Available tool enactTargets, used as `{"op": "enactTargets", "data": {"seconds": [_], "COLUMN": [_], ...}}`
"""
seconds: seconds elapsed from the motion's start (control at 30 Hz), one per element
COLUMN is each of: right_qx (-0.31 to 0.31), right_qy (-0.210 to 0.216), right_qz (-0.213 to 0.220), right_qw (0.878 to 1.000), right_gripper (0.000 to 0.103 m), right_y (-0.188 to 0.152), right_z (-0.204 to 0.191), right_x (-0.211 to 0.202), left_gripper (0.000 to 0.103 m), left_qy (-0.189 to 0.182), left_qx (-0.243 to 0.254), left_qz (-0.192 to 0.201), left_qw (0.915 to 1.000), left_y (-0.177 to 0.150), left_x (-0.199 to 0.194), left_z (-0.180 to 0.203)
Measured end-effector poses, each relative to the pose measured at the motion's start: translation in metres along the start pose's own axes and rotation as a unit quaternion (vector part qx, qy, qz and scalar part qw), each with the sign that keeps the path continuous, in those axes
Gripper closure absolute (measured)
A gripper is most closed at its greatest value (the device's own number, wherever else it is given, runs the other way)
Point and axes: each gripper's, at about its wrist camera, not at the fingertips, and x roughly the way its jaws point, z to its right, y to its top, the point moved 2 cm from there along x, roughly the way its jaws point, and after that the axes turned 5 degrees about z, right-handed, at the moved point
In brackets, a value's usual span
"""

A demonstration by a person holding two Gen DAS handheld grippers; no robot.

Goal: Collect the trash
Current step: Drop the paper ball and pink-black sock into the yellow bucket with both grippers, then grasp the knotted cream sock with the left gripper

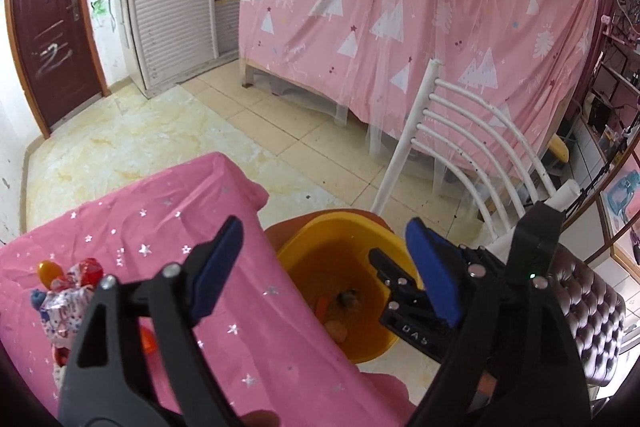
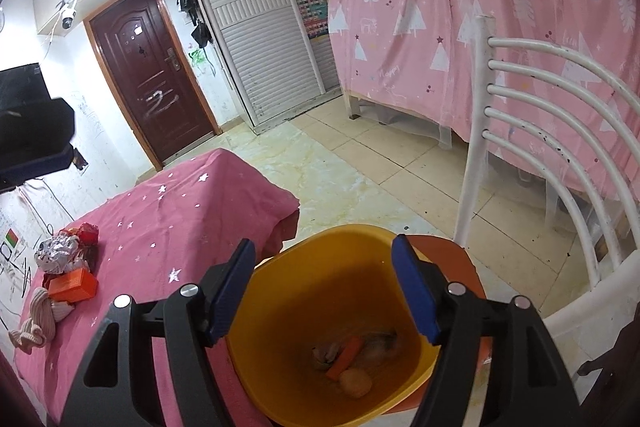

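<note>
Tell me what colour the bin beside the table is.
Yellow-orange. The bin shows best in the right wrist view, with a few scraps at its bottom.

- Our left gripper [image 1: 324,267]: black plastic arms w/ triangular cutouts, blue pads, silver pivot screws.
- Our right gripper [image 2: 324,283]: same build; seen from the left cam it shows white "DAS" lettering and a green LED.
</note>
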Motion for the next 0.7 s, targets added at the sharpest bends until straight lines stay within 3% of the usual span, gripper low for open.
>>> {"op": "enactTargets", "data": {"seconds": [0.37, 0.7], "right_qx": [-0.034, -0.077], "right_qy": [0.033, 0.070], "right_qz": [0.013, 0.010], "right_qw": [0.999, 0.995], "right_gripper": [0.039, 0.039], "right_y": [0.004, -0.001], "right_z": [-0.038, -0.082], "right_x": [-0.012, -0.016], "left_gripper": [0.023, 0.023], "left_qy": [0.018, 0.054], "left_qx": [-0.024, -0.064], "left_qz": [0.033, 0.051], "left_qw": [0.9990, 0.9952], "left_y": [-0.008, -0.028], "left_x": [-0.040, -0.077], "left_z": [-0.029, -0.089]}}
